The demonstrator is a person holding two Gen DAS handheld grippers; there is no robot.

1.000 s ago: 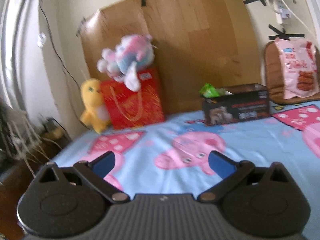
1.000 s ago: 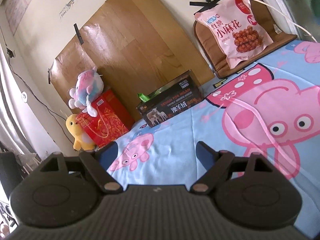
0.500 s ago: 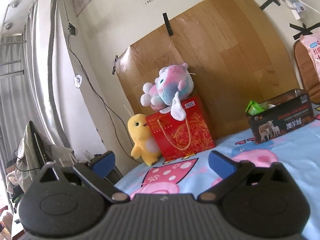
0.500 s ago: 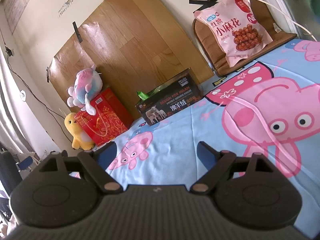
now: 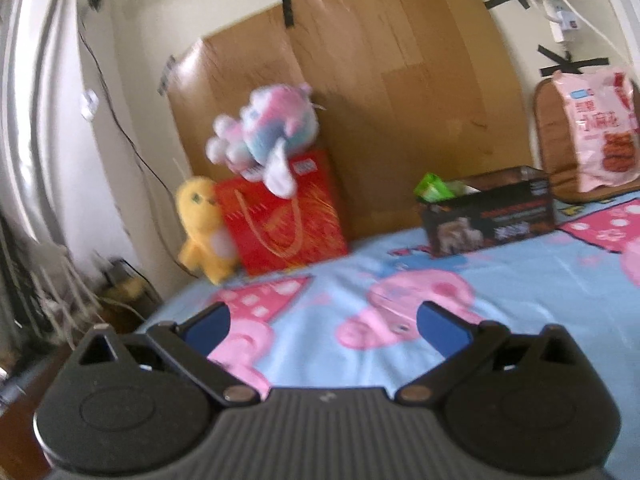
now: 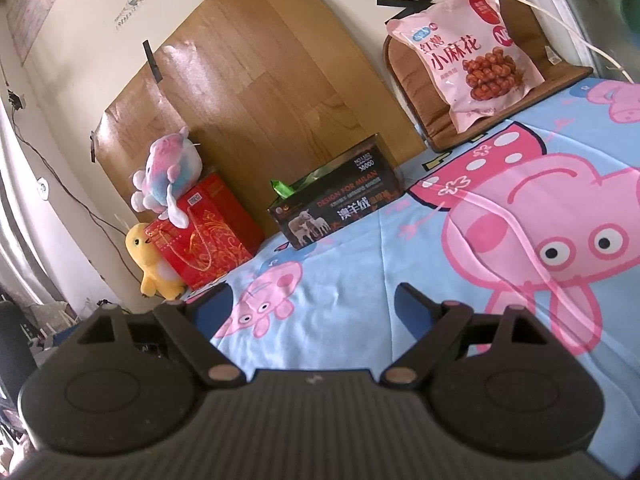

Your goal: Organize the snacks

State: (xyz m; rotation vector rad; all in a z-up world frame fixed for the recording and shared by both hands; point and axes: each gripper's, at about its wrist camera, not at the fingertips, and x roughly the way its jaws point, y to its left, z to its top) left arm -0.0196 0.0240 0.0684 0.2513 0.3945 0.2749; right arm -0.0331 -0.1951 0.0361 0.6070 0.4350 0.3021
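Observation:
A dark open-top box (image 5: 490,214) (image 6: 340,202) stands at the back of the bed with a green snack packet (image 5: 434,187) (image 6: 286,187) poking out of it. A large pink snack bag (image 5: 596,128) (image 6: 468,62) leans on a brown cushion at the back right. My left gripper (image 5: 324,322) is open and empty, low over the blue cartoon bedsheet (image 5: 520,292), well short of the box. My right gripper (image 6: 308,306) is open and empty too, also over the sheet (image 6: 360,280).
A red gift bag (image 5: 282,220) (image 6: 204,232) with a pastel plush (image 5: 264,130) (image 6: 168,168) on top and a yellow duck plush (image 5: 202,228) (image 6: 150,262) sit at the back left. A wooden board (image 5: 380,80) leans on the wall. Clutter and cables lie off the bed's left edge.
The left gripper's view tilted up and left half a second ago, then swung back down and right toward the bed. The right gripper has barely moved. Both stay open.

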